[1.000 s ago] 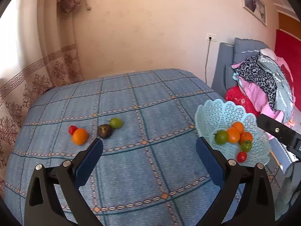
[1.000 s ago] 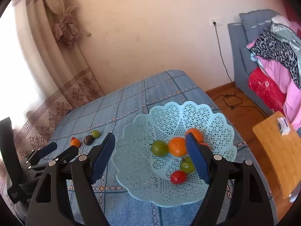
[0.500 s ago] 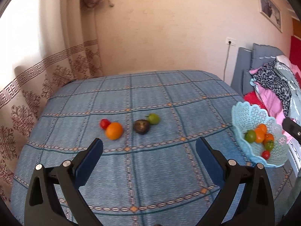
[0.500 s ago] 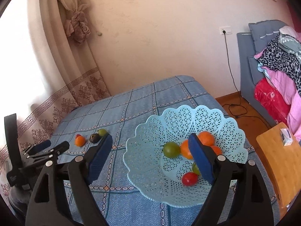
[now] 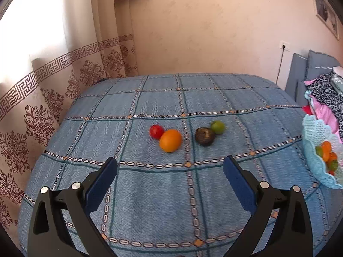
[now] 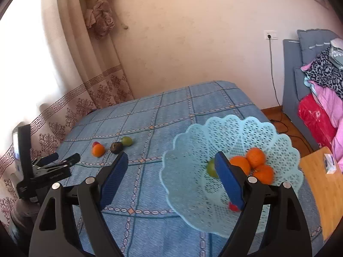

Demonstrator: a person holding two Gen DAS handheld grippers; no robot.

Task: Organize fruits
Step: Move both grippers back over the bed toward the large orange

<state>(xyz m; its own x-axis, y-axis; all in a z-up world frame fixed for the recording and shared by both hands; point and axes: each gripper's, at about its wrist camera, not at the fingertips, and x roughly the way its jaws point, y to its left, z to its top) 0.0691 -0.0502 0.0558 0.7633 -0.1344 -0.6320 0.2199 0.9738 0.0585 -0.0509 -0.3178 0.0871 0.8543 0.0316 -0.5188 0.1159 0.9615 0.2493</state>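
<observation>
Left gripper [image 5: 170,167] jaws wide apart, empty, above blue tablecloth [image 5: 150,203]. Orange [image 5: 170,140] just ahead between fingers, touching tomato [image 5: 156,131]. Right gripper [image 6: 171,162] apart, empty, over basket [image 6: 184,184].

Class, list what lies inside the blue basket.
In the basket: three oranges, a green fruit, a red one. The right gripper covers part of them; more may hide behind.
</observation>
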